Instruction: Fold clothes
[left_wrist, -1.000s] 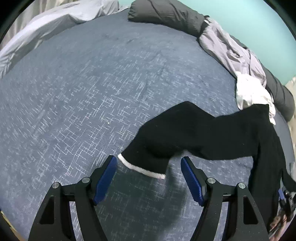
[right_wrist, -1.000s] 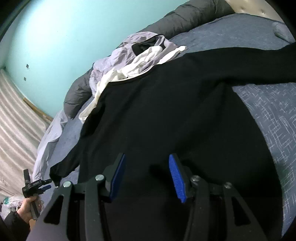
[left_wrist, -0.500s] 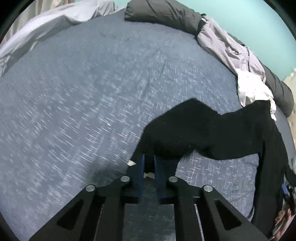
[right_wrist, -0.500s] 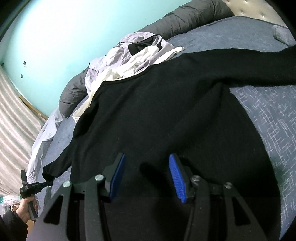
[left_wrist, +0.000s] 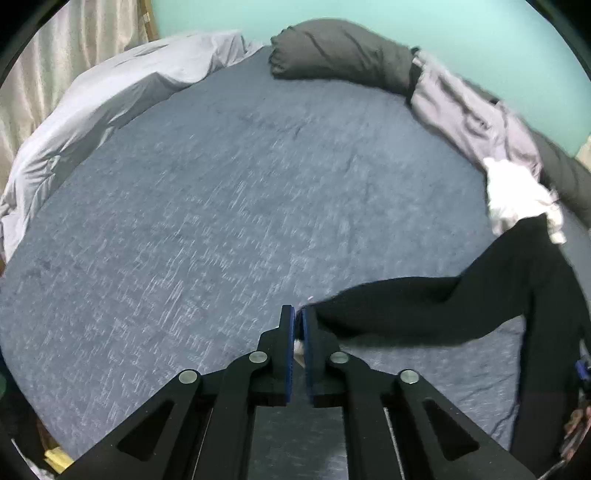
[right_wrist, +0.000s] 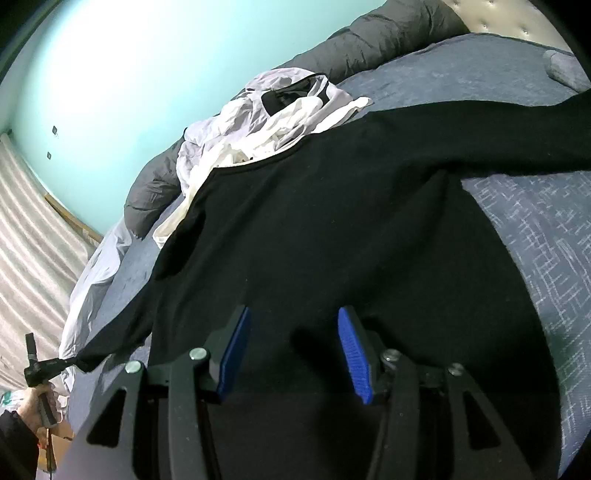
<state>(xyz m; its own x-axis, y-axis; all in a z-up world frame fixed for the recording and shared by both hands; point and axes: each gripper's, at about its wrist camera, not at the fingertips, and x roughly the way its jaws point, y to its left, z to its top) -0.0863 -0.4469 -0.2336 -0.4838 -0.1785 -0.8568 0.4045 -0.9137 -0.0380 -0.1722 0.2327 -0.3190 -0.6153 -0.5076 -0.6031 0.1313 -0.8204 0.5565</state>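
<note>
A black long-sleeved sweater (right_wrist: 332, 221) lies spread on the blue bedspread (left_wrist: 221, 203). My left gripper (left_wrist: 297, 310) is shut on the white-edged cuff of its left sleeve (left_wrist: 406, 306), which hangs stretched above the bed toward the body. The right wrist view also shows that gripper (right_wrist: 68, 363) at the far left, pinching the sleeve end. My right gripper (right_wrist: 291, 314) stands open low over the sweater's body, with black cloth under and between its blue pads (right_wrist: 351, 347). I cannot tell whether they touch the cloth.
A heap of white and lilac clothes (right_wrist: 277, 122) lies at the sweater's collar, against a long dark grey bolster (left_wrist: 343, 55) along the turquoise wall. A pale grey duvet (left_wrist: 110, 99) edges the bed at the left, with a curtain behind. A person's hand (right_wrist: 37, 406) holds the left gripper.
The left jaws closed on the sleeve cuff, then lifted it off the bed and drew the sleeve taut. The right gripper has stayed open in the same place.
</note>
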